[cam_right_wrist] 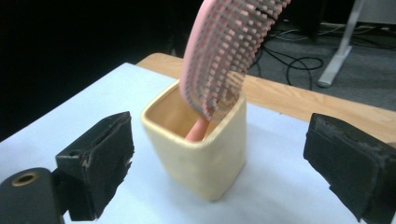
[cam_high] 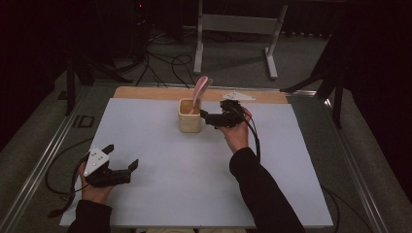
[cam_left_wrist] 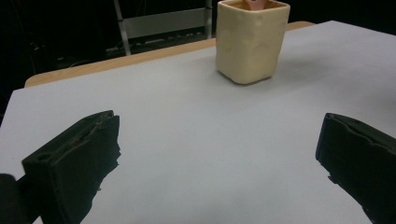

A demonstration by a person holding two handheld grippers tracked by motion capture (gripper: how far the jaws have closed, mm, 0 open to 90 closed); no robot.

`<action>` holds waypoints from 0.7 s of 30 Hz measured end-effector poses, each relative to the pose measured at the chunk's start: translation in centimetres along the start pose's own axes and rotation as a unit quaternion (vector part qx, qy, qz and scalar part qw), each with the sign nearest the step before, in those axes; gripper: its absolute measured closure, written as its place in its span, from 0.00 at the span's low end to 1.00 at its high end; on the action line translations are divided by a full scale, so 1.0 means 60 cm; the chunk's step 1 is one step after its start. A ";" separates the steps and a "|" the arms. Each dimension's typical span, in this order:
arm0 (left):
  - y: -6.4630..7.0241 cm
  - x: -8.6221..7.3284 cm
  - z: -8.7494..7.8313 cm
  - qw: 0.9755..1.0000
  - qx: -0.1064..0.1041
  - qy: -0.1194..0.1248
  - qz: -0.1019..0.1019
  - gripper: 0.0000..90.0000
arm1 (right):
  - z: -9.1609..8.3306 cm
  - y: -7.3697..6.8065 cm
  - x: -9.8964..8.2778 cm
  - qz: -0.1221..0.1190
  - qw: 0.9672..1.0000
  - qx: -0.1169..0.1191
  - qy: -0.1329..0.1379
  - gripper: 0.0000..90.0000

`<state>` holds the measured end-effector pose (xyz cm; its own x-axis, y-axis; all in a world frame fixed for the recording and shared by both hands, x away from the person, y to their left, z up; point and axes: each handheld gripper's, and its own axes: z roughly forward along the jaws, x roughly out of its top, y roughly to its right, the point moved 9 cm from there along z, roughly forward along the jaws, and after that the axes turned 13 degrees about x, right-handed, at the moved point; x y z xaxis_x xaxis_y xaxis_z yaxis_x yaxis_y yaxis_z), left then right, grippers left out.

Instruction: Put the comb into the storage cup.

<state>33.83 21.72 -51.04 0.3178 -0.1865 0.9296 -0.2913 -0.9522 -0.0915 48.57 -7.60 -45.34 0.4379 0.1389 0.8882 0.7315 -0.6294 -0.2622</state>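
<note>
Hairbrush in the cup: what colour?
Pink hairbrush, handle down in the cream cup; clearest in the right gripper view.

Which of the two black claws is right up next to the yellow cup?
The right gripper, at the far side of the table beside the cup holding the pink hairbrush. The left gripper sits apart, near the table's front edge.

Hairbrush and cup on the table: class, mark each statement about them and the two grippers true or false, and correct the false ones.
1. The pink hairbrush stands handle-down in the cream cup. True.
2. The right gripper is clamped on the hairbrush. False: its jaws stand open, beside the cup, apart from the brush.
3. The left gripper is open and holds nothing. True.
4. The cup lies on its side. False: it stands upright on the white table.
5. The brush's bristle head sticks out above the cup's rim. True.
</note>
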 end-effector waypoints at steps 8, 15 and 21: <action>-0.012 0.008 -0.008 1.000 0.005 0.007 -0.009 0.00 | -0.052 -0.018 -0.030 -0.024 1.000 0.011 -0.006 0.09; -0.011 0.017 -0.015 1.000 -0.001 0.011 -0.011 0.00 | -0.109 -0.042 -0.070 -0.065 0.998 0.019 -0.011 0.09; -0.011 0.017 -0.016 1.000 0.000 0.009 -0.008 0.00 | -0.152 -0.052 -0.092 -0.086 0.996 0.021 -0.008 0.09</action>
<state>33.49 22.37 -49.69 0.3058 -0.1678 0.9372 -0.2870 -0.9548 -0.0774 39.09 -13.34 -45.98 0.3128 0.2535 0.9154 0.8170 -0.5633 -0.1232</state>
